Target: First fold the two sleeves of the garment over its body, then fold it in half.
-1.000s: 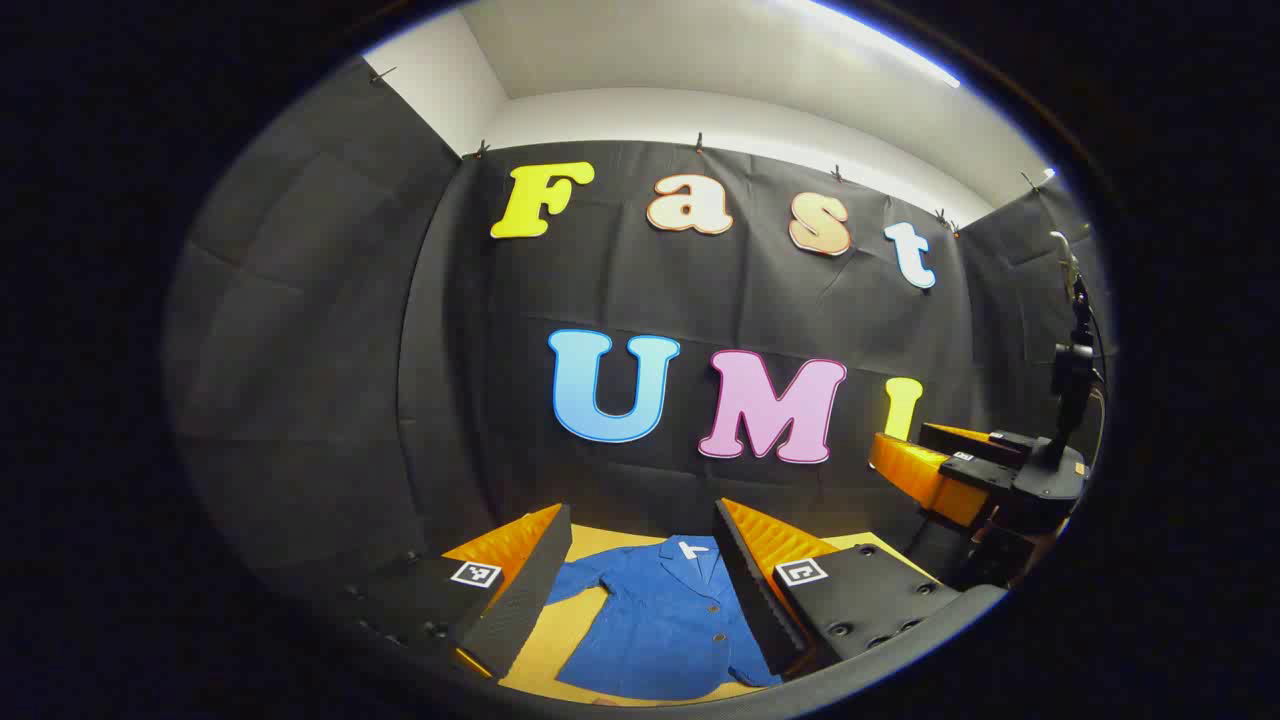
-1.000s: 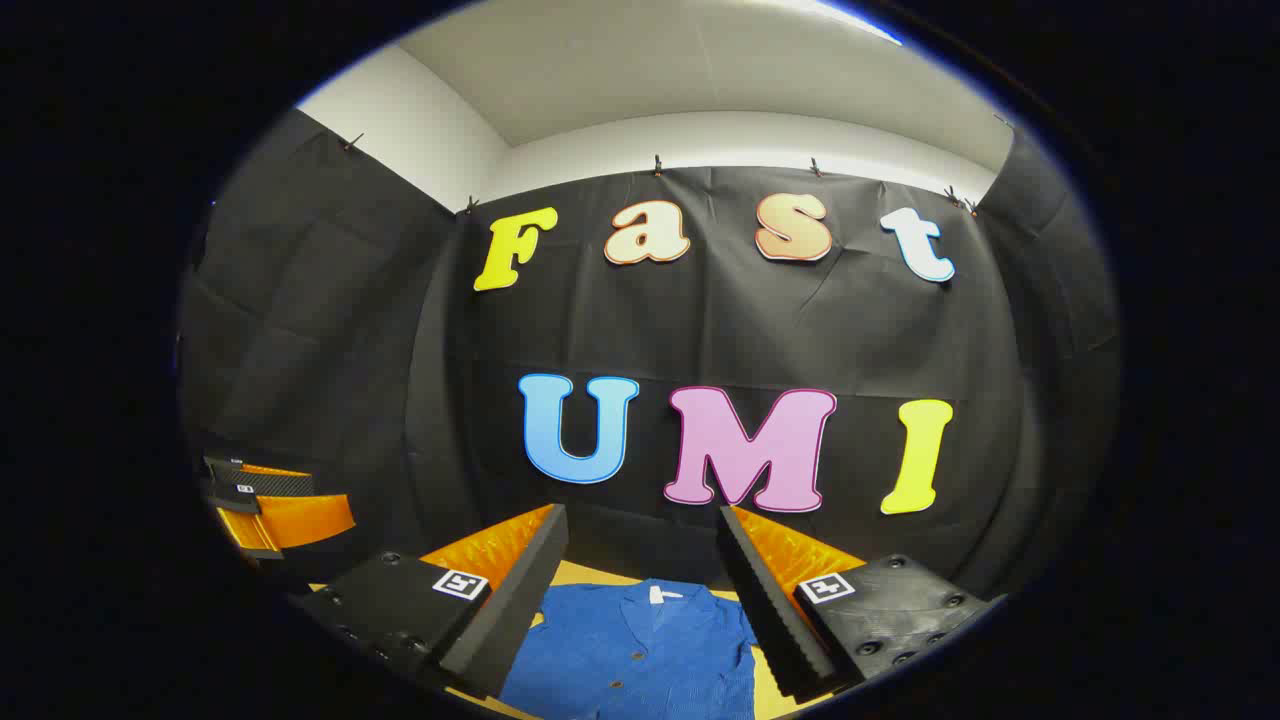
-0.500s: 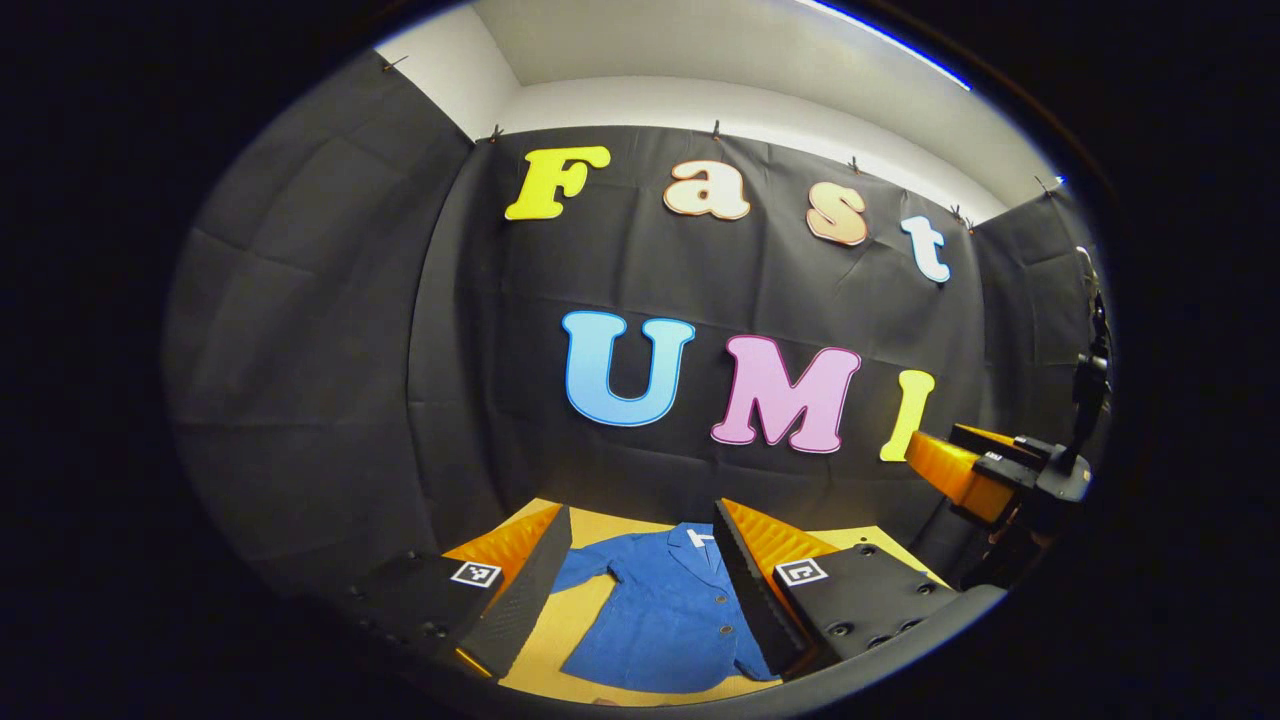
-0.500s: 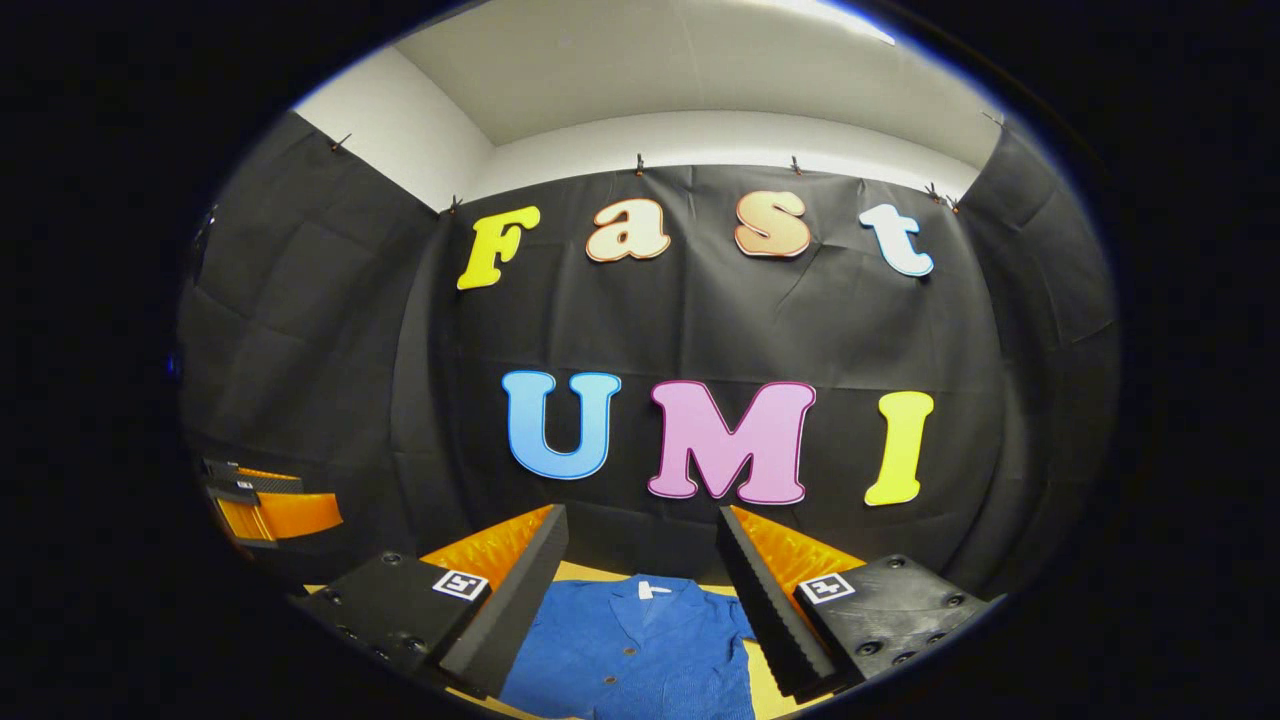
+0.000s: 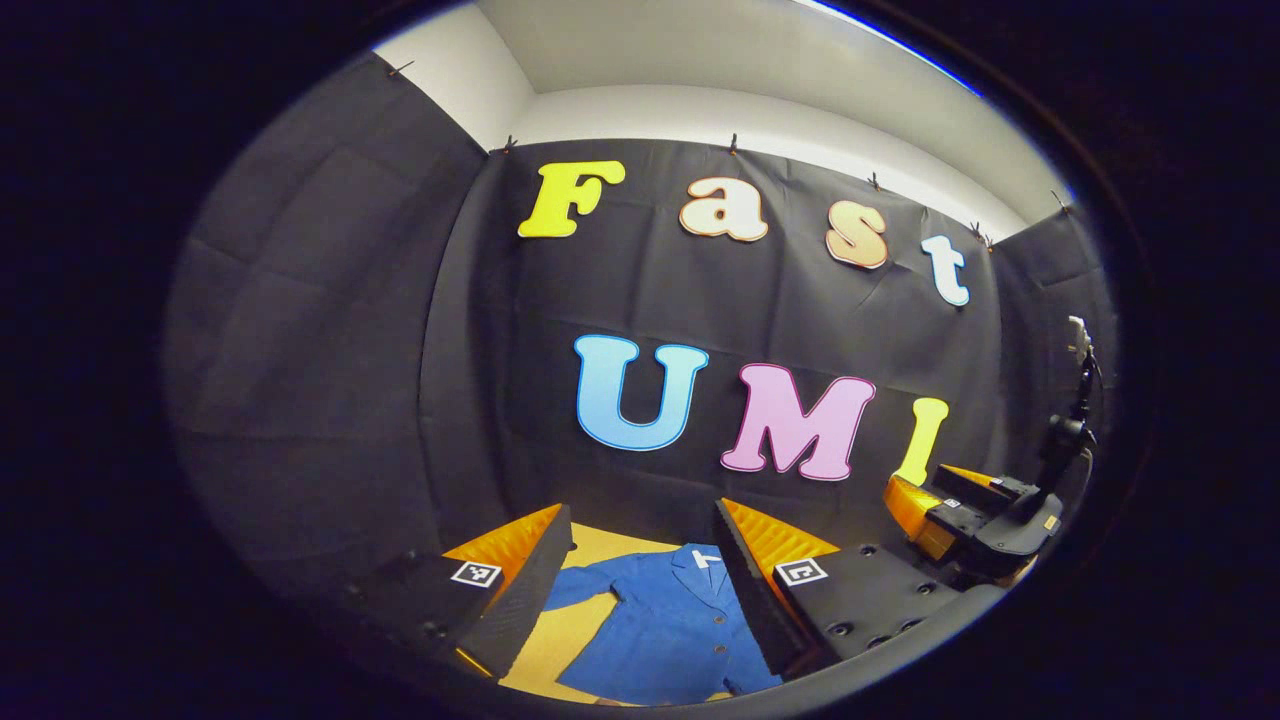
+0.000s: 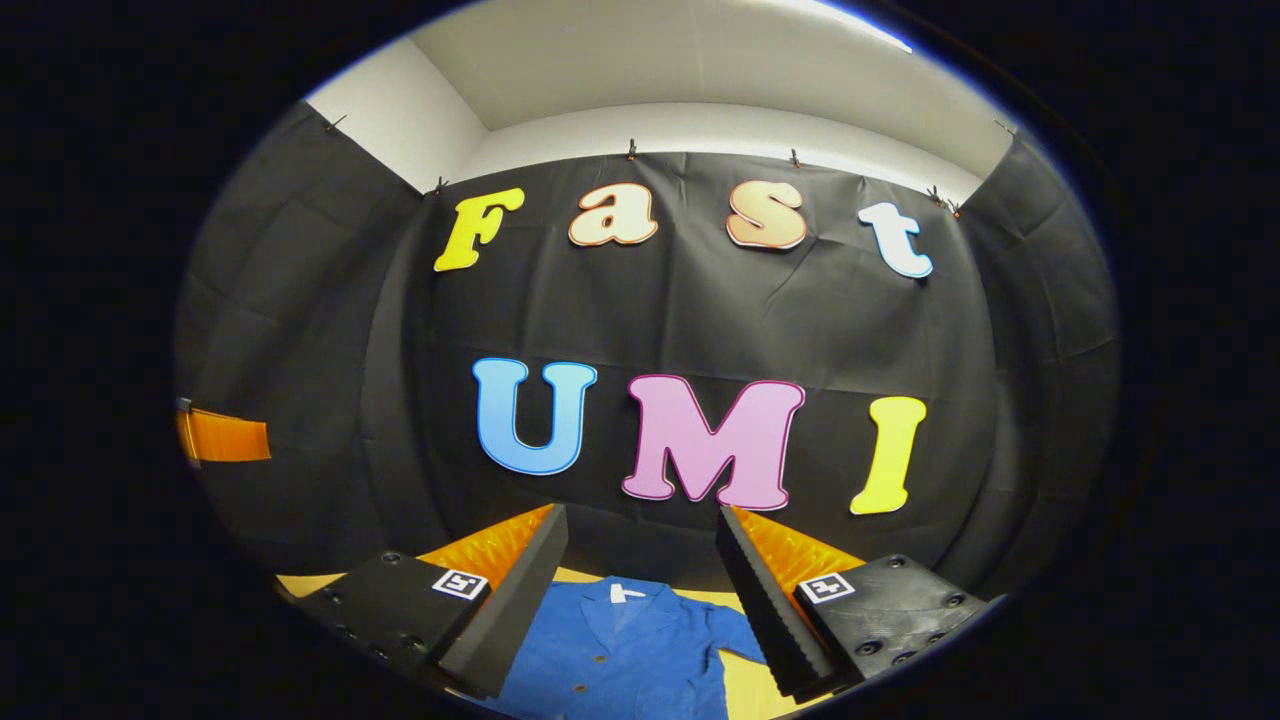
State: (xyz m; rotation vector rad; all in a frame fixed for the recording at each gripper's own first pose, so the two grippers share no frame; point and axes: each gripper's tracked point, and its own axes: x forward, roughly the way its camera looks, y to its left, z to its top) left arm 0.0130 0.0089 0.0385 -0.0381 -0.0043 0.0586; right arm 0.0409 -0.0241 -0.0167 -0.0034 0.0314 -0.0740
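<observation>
Both grippers were observed held above the table with their fingers spread wide and nothing gripped between them. In the left gripper view, the left gripper (image 5: 640, 590) was seen with its two fingers well apart, framing the scene ahead. In the right gripper view, the right gripper (image 6: 640, 600) was likewise seen with its fingers well apart and clear of any cloth.

Behind everything, the black booth wall (image 5: 330, 340) was noted, with a pale ceiling (image 6: 680, 70) above it.

A yellow table (image 5: 575, 635) was recorded below the grippers. On it the blue garment (image 5: 670, 630) was found lying flat and face up, collar toward the booth wall. In the right gripper view the garment (image 6: 620, 650) was seen between the fingers, spread on the table (image 6: 745, 690).

One sleeve (image 5: 585, 588) was seen stretched outward across the table in the left gripper view, not folded over the body. In the right gripper view a second sleeve (image 6: 745, 640) was noted reaching toward the other side, partly hidden behind a finger. No contact between either gripper and the garment was observed.

At the right edge of the left gripper view, the right gripper (image 5: 965, 510) was seen farther off, well apart from the garment.

Small buttons (image 5: 716, 620) were noted down the garment front, and a white tag (image 6: 627, 593) at the collar.
</observation>
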